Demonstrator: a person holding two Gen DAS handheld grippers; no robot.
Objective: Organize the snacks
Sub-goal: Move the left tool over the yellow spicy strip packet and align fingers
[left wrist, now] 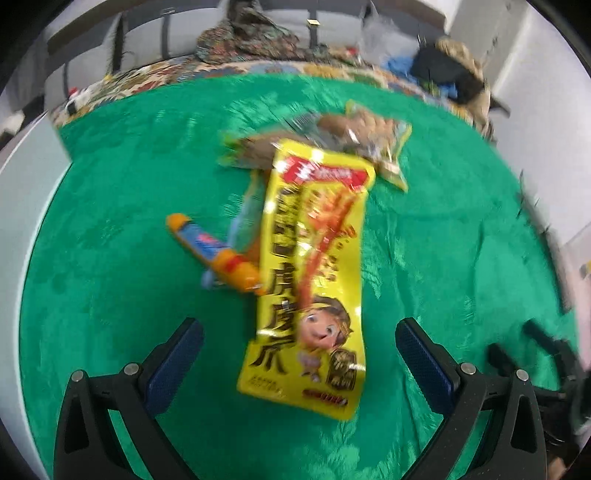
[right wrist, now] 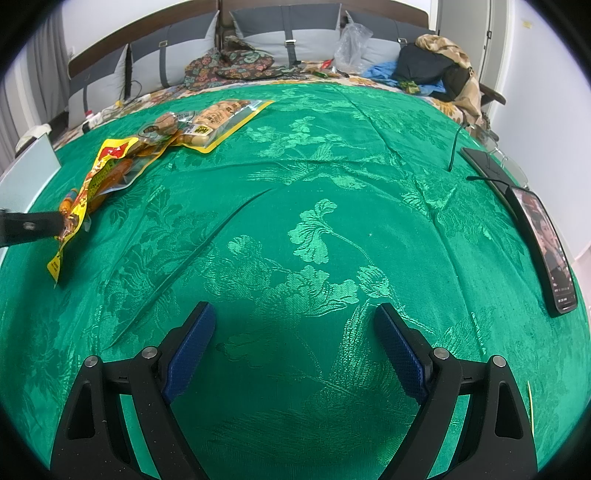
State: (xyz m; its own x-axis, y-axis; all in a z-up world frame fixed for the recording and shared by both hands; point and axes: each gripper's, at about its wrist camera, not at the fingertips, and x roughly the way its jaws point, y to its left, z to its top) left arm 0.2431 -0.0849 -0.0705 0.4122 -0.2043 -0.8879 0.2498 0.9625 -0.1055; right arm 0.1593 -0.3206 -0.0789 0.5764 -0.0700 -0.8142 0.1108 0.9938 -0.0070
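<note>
A long yellow snack packet [left wrist: 314, 273] lies on the green cloth [left wrist: 110, 221], its near end between the open fingers of my left gripper [left wrist: 299, 350]. An orange and blue sausage stick [left wrist: 214, 254] lies at its left. Clear bags of brown snacks [left wrist: 332, 136] sit beyond it. In the right wrist view the same pile sits at the far left: the yellow packet [right wrist: 85, 199] and the clear bags [right wrist: 214, 122]. My right gripper [right wrist: 295, 332] is open and empty over bare cloth, well away from the snacks. The left gripper's finger [right wrist: 29, 225] shows at the left edge there.
A dark phone [right wrist: 546, 251] with a cable lies at the right edge of the cloth. Pillows [right wrist: 258, 33], patterned fabric, a plastic bag and a heap of clothes [right wrist: 436, 70] lie behind. A pale board [right wrist: 33, 162] stands at the left.
</note>
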